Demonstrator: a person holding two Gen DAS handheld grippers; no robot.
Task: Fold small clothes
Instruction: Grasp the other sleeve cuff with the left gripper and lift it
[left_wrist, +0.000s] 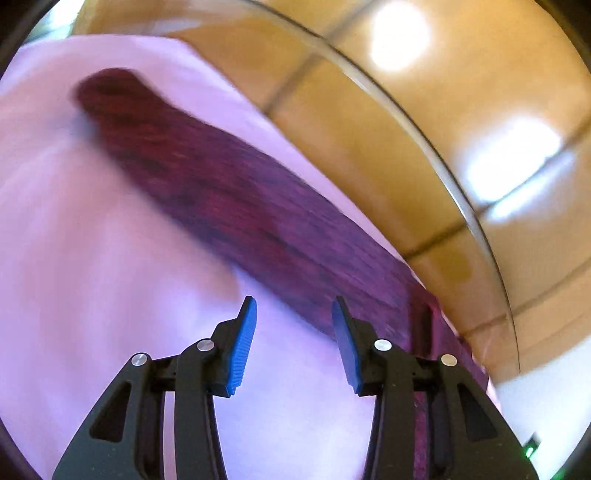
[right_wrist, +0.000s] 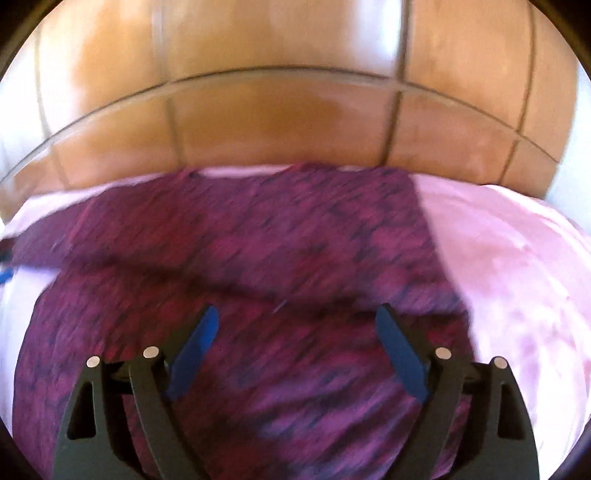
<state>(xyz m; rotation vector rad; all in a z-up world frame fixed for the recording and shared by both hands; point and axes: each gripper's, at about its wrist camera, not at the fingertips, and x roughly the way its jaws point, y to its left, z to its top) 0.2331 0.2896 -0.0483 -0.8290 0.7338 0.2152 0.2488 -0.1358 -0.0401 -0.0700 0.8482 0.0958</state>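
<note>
the heathered purple garment (right_wrist: 258, 258) is seen spread on the pink bed sheet (right_wrist: 517, 266), its far side reaching the sheet's far edge next to the tiled floor (right_wrist: 280, 118); a fold ridge is seen crossing it from left to right. in the left wrist view the garment (left_wrist: 229, 192) is shown as a long band running along that same edge, its long axis stretching diagonally away from the left gripper (left_wrist: 293, 314), whose jaws are parted with nothing between them, over its near end. the right gripper (right_wrist: 295, 321) is held wide apart, empty, directly above the cloth, and is judged the nearer for the next grasp
</note>
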